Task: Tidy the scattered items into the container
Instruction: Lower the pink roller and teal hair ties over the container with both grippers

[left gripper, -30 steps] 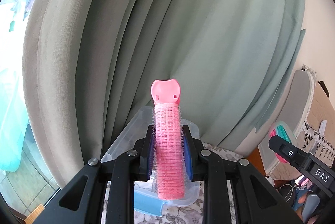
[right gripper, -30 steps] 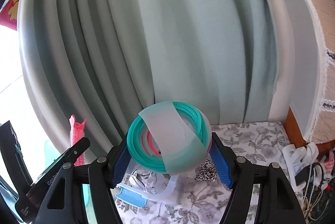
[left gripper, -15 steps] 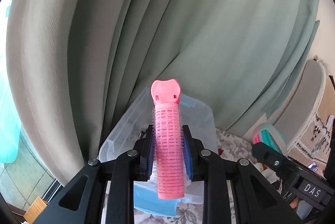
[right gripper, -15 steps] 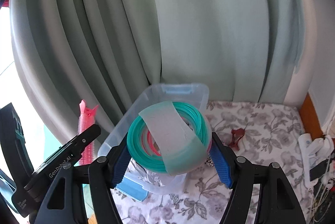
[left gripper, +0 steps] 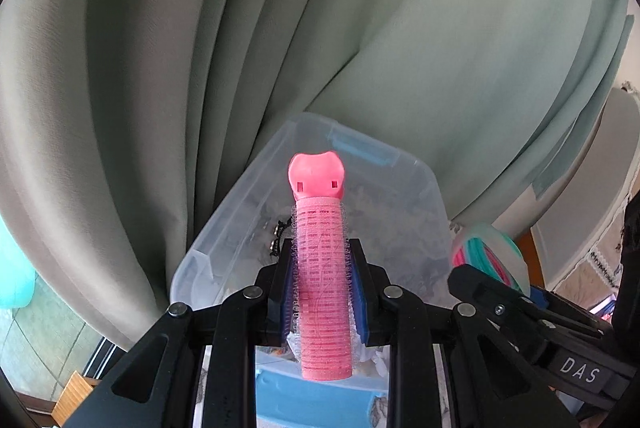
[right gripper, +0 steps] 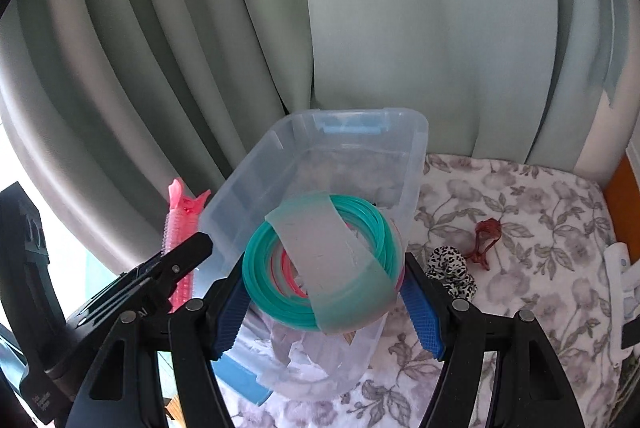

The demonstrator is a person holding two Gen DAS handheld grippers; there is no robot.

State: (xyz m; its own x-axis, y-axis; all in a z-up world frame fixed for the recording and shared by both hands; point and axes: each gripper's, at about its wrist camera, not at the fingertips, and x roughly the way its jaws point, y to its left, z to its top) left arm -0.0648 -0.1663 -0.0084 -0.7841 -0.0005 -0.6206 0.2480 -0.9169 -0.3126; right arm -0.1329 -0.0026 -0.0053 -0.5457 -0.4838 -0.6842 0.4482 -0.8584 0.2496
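Left wrist view: the left gripper (left gripper: 322,292) is clamped narrow on a pink hair roller (left gripper: 322,284), blue pads pressing both sides, roller standing upright with its clip end on top. Right behind it sits the clear plastic container (left gripper: 424,188) with blue latches, up against the grey-green curtain (left gripper: 200,48). The right gripper pokes in at right with its ring bundle.

Right wrist view: the right gripper (right gripper: 322,302) is spread fairly wide and holding a bundle of teal and pink rings (right gripper: 260,260) wrapped in a frosted band, just over the container's near end. On the floral cloth (right gripper: 520,208) to the right lie a leopard scrunchie (right gripper: 450,264) and a dark red claw clip (right gripper: 486,238)
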